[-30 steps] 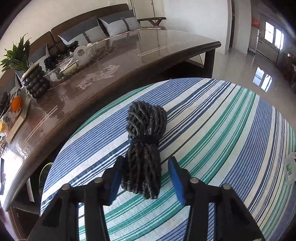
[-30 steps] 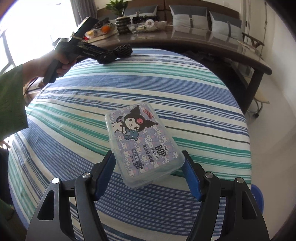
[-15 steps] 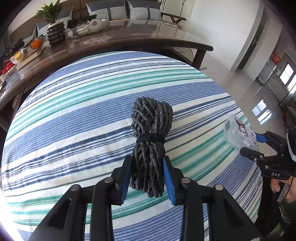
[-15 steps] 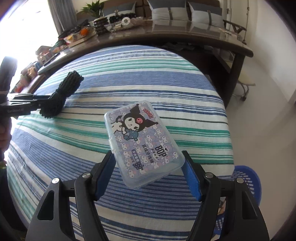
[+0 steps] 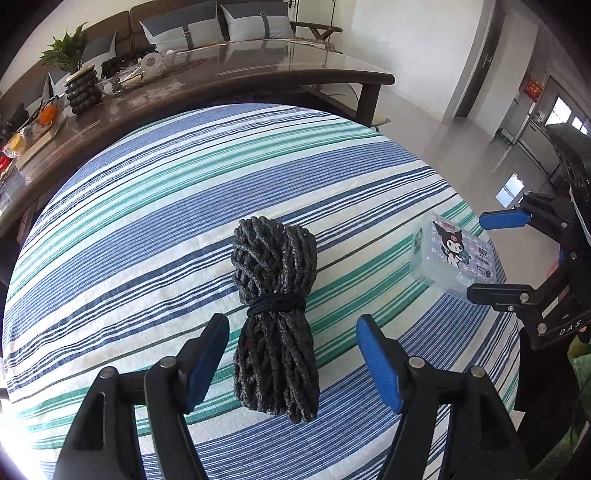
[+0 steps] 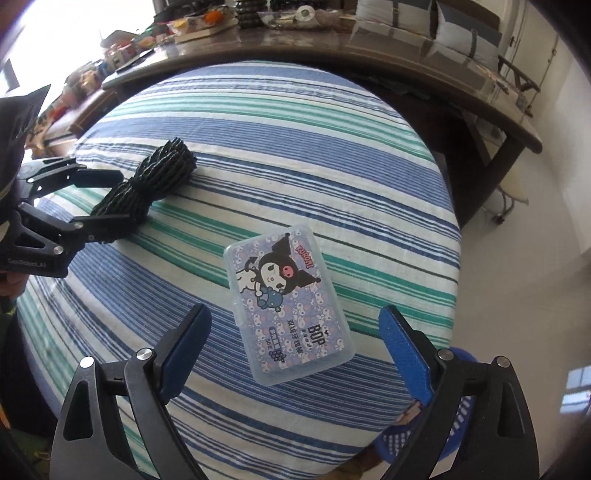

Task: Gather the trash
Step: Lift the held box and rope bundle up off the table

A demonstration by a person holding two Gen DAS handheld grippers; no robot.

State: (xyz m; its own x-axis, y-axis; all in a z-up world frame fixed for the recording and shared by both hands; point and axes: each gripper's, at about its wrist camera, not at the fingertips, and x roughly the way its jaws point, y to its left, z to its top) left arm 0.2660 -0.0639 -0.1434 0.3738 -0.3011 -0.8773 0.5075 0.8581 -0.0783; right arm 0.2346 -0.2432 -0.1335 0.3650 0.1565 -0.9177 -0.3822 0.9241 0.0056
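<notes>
A dark bundle of rope (image 5: 275, 314), tied round its middle, lies on the striped round table (image 5: 147, 206). My left gripper (image 5: 293, 363) is open, its blue pads either side of the bundle's near end, apart from it. A clear plastic box with a cartoon label (image 6: 286, 304) lies flat on the table near its right edge. My right gripper (image 6: 295, 350) is open, its pads wide either side of the box and not touching it. The rope (image 6: 147, 188) and left gripper (image 6: 96, 203) show at the left of the right wrist view; the box (image 5: 452, 254) shows at the right of the left wrist view.
A blue perforated basket (image 6: 428, 424) stands on the floor below the table's near right edge. A long dark wooden table (image 5: 221, 81) with a plant, fruit and clutter runs behind the round table. Sofa cushions (image 5: 255, 24) lie beyond it.
Both grippers have opened: the left let go of the rope bundle, the right let go of the box. Both things now lie on the table.
</notes>
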